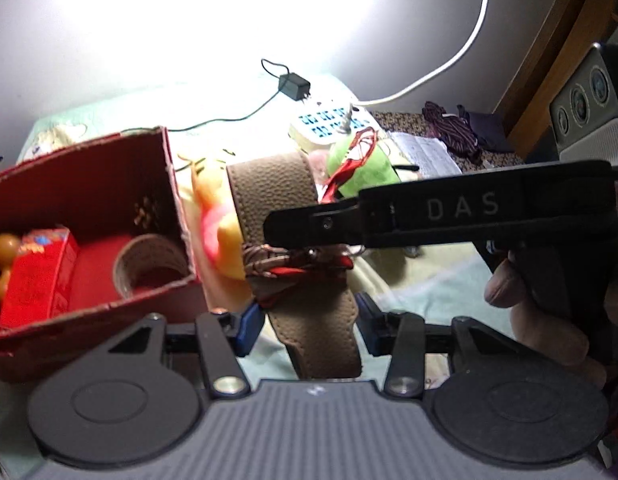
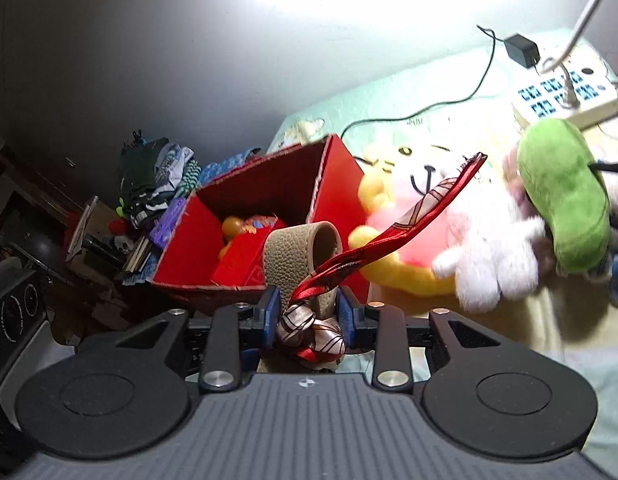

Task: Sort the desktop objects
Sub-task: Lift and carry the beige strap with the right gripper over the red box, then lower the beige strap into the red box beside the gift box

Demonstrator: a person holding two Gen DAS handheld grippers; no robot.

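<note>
Both tools have hold of the same thing: a tan pebbled leather strap [image 1: 309,264] with a red-and-beige patterned scarf [image 2: 381,236] knotted round it. The left tool [image 1: 305,320] has its blue pads partly closed against the strap's lower run, just below the knot. The right tool [image 2: 307,310] is partly closed too, pinching the strap and the scarf's bundled knot together, and seen from the left it reaches in sideways across the strap from the right, a person's fingers [image 1: 505,284] wrapped on its black handle.

The strap loops upward between the two grips, clear of the pale green bedcover [image 1: 429,292]. Holding it at two points seems sensible: a floppy band like this would droop and drag the scarf's loose end over the toys if carried by one end.

The red cardboard box [image 1: 93,184] stands open just to the left, already holding an orange ball [image 1: 5,246], a red packet [image 1: 33,276] and a roll of brown tape [image 1: 149,264]. I'd judge the strap is meant to go in there, and the box's near wall is right beside it.

Still out on the bed are the yellow plush toy [image 2: 385,200], a white plush toy [image 2: 485,252] and a green plush toy [image 2: 565,196], with a power strip [image 2: 565,92] and a black plug adapter [image 2: 521,50] behind them.
</note>
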